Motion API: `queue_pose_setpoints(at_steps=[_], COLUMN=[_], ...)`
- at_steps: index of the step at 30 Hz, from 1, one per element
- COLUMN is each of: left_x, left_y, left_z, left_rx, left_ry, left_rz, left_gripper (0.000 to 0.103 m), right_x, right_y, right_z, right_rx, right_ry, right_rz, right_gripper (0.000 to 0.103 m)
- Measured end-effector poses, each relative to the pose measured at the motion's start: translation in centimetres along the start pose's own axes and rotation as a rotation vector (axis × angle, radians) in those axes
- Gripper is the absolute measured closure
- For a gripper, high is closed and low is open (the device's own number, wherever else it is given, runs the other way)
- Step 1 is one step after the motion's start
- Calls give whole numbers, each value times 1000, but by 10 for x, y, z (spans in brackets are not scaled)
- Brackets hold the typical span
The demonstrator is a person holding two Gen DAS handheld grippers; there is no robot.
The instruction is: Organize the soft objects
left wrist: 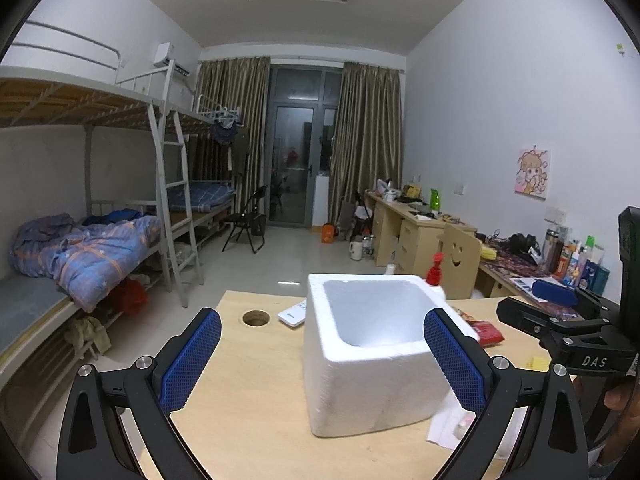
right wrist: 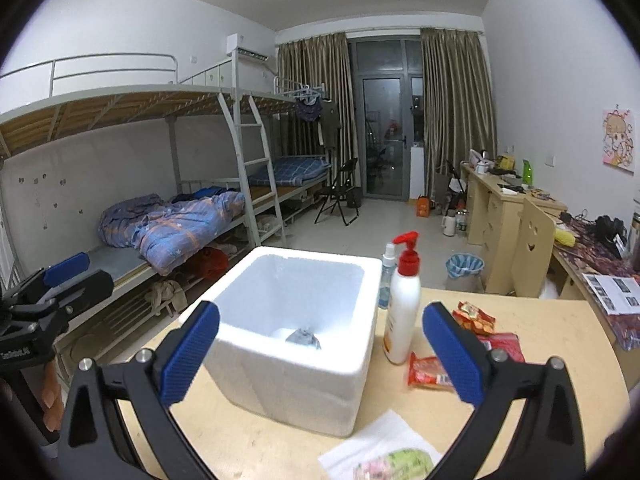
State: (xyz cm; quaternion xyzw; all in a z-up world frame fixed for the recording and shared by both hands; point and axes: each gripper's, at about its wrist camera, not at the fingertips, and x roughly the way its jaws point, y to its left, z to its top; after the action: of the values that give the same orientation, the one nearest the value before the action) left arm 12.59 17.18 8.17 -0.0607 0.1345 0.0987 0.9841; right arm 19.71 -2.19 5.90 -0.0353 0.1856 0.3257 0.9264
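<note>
Left hand-held gripper (left wrist: 322, 358): your jaws stand wide apart at the bottom of the left wrist view, holding nothing, with the foam box between them in the frame.
Right hand-held gripper (right wrist: 320, 350): yours is likewise spread wide and empty, low in the right wrist view.
Tissue pack (right wrist: 394, 465): it lies at the bottom centre of the right view, a pink and green soft pack on white paper (right wrist: 372, 442); I judge it light and squashy, so close gently across its middle.
Red snack packets (right wrist: 430, 372): these sit at lower right, just beside the right jaw; they look crinkly, light and slippery, so pinch a flat sealed edge.
Foam box (right wrist: 296, 364): it stands mid-frame on the worktop (right wrist: 256, 440), open at the top; probably very light and easily dented, so it may slide if you nudge it.
Grey bundle (right wrist: 304, 337): it rests on the box floor, too small to identify.
Pump bottle (right wrist: 402, 308): it stands upright, close beside the box's right wall; mind knocking it.
Bunk beds (right wrist: 168, 216): far back, on the left.
</note>
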Motion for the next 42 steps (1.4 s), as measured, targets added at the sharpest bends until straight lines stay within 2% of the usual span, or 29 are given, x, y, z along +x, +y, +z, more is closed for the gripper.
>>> queue_pose_setpoints(at_steps=[13, 30, 38, 42], left_x=[-51, -94, -116, -125], left_y=[-34, -58, -73, -82], left_z=[-16, -46, -66, -80], left_rx=[35, 67, 85, 106], left_ry=[-31, -58, -65, -90], left_rz=[-37, -94, -144, -138], left_gripper=[1, 0, 0, 0], right_x=[-57, -117, -142, -152], right_y=[-9, -8, -6, -3], right_z=[-17, -64, -91, -99], right_rx=[17, 17, 46, 47], right_ry=[-63, -107, -120, -133], right_rz=[-24, -82, -114, -124], right_gripper=[0, 0, 0, 0])
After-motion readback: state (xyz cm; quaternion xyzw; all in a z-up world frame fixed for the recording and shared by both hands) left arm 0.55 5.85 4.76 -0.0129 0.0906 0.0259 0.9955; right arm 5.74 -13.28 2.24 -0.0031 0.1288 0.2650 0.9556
